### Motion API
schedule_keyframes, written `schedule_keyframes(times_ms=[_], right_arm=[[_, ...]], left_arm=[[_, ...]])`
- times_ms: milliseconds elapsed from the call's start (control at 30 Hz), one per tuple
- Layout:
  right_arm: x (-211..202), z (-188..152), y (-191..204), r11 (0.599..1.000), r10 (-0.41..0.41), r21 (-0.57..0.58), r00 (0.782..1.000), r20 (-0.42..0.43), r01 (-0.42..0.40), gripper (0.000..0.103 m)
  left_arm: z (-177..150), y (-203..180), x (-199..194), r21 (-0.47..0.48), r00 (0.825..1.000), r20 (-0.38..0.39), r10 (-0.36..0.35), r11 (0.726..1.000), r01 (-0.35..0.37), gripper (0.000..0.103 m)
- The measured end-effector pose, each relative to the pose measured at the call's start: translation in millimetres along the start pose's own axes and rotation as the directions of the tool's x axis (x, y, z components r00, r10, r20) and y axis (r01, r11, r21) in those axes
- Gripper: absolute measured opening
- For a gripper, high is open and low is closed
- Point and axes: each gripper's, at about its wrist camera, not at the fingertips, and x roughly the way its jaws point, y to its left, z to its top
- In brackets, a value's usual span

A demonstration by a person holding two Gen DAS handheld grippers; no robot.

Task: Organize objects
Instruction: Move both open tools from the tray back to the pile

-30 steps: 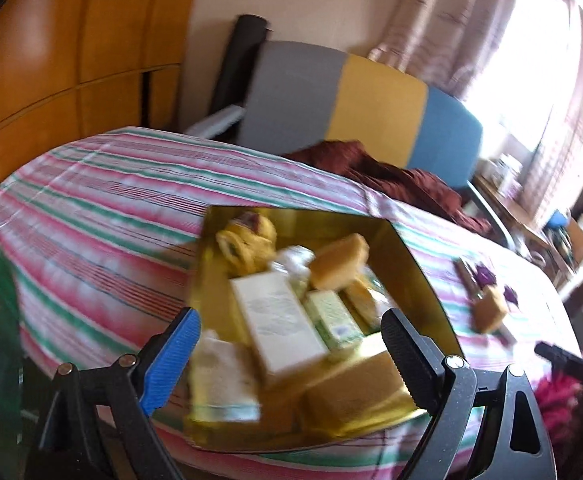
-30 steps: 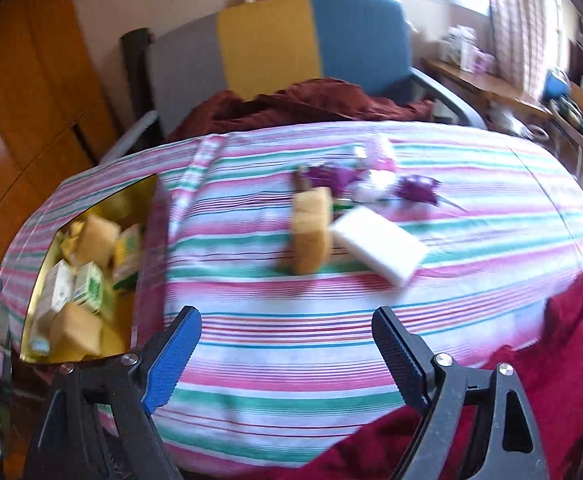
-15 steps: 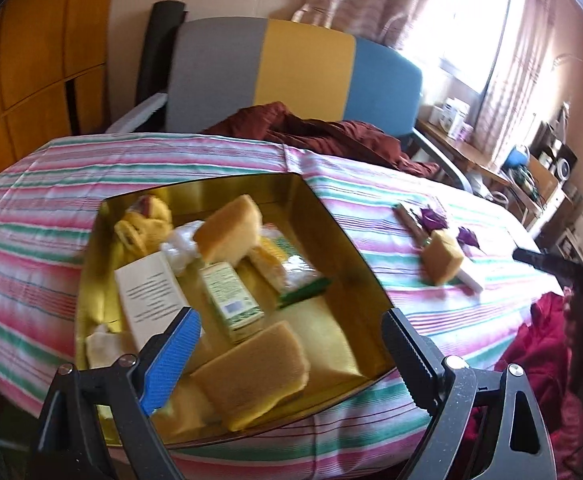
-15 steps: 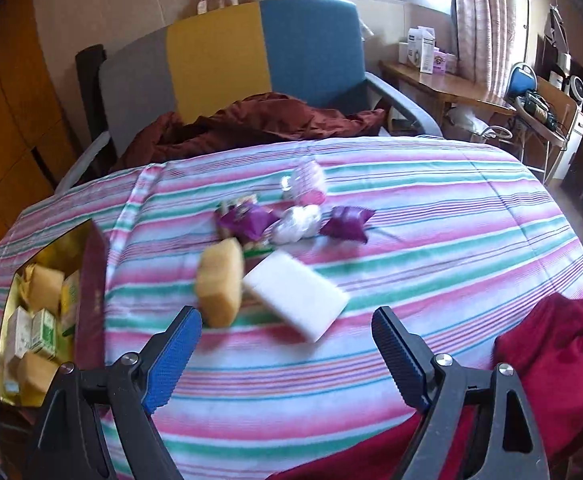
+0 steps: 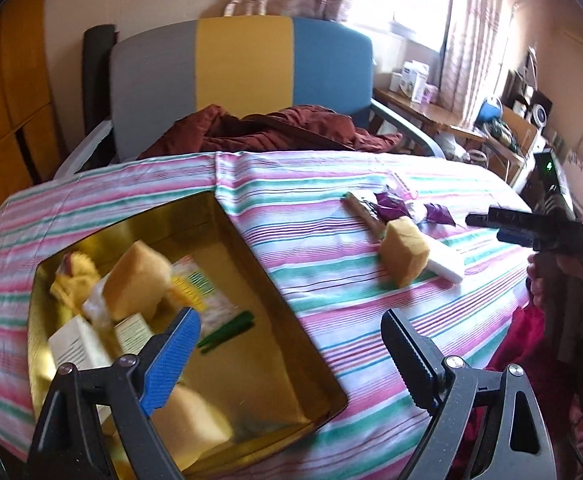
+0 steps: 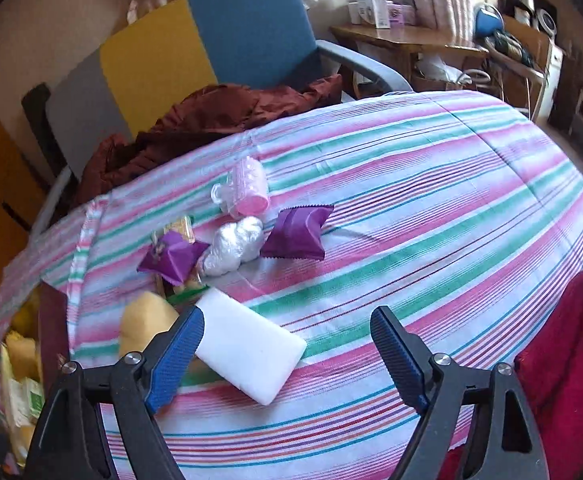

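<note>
My left gripper (image 5: 287, 344) hangs over the near corner of the gold tray (image 5: 259, 264), its jaws spread wide with nothing between them. The tray sits on the striped tablecloth (image 5: 315, 216) and holds a jumble: a yellow sponge (image 5: 135, 280) leaning near the middle, a white box (image 5: 75, 346) and a small green-labelled box (image 5: 133, 330) at the near left, a flat packet with green print (image 5: 199, 292), and something yellow and crumpled at the far left that is too blurred for me to name.

My right gripper (image 6: 287, 356) is out over the cloth to the right of the tray, jaws also spread and empty. Just ahead of its left finger lies a white block (image 6: 247, 356), with another yellow sponge (image 6: 143, 324) touching its left side. Beyond them sit two purple sachets (image 6: 297, 234), a crinkled clear plastic bundle (image 6: 233, 244) between them, and a pink ribbed cup (image 6: 247, 190) lying on its side just behind the bundle. A thin yellowish packet (image 6: 179, 228) pokes out behind the left sachet.

From the left camera I see the right gripper as a dark shape at the table's right edge. A multicoloured chair (image 5: 243, 80) with a dark red cloth (image 5: 275, 128) heaped on its seat stands behind the table.
</note>
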Motion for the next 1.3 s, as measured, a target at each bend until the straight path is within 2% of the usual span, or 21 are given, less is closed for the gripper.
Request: schedule_keyframes(times_ms=[133,300,767,900,1033,1300], right_arm=[[3.2,0.6,-7.3,0.999,0.011,0.041,1.0,-0.024,-0.01,0.087],[5.8,-0.3,-6.9,0.999,0.014,0.039,0.999,-0.042,-0.012,0.087],[8.4,1.2,-12.9,0.997,0.043,0.072,0.997,-0.059,-0.038,0.087],[8.7,1.2,-14.6,0.996,0.043,0.082,0.997,-0.065,-0.038,0.087],[11.8,0.9,-18.0,0.995,0.038,0.097,0.996,-0.081,-0.03,0.087],[19.4,0.3,-23.8,0.992,0.033,0.121,0.993,-0.117,-0.019,0.087]], left_arm=[[6.3,-21.9,14.9,0.04,1.0,-0.018,-0.013,0.999,0.014,0.092],[11.9,-49.7,29.1,0.107,0.999,-0.038,-0.026,0.994,0.03,0.092],[23.6,-84.6,60.7,0.159,0.995,-0.085,-0.059,0.985,0.072,0.092],[27.0,-85.5,72.9,0.13,0.99,-0.116,-0.086,0.986,0.101,0.092],[34.8,-79.1,89.3,0.04,0.978,-0.155,-0.142,0.988,0.149,0.091],[49.6,-86.6,110.5,-0.017,0.967,-0.16,-0.196,0.98,0.196,0.09]])
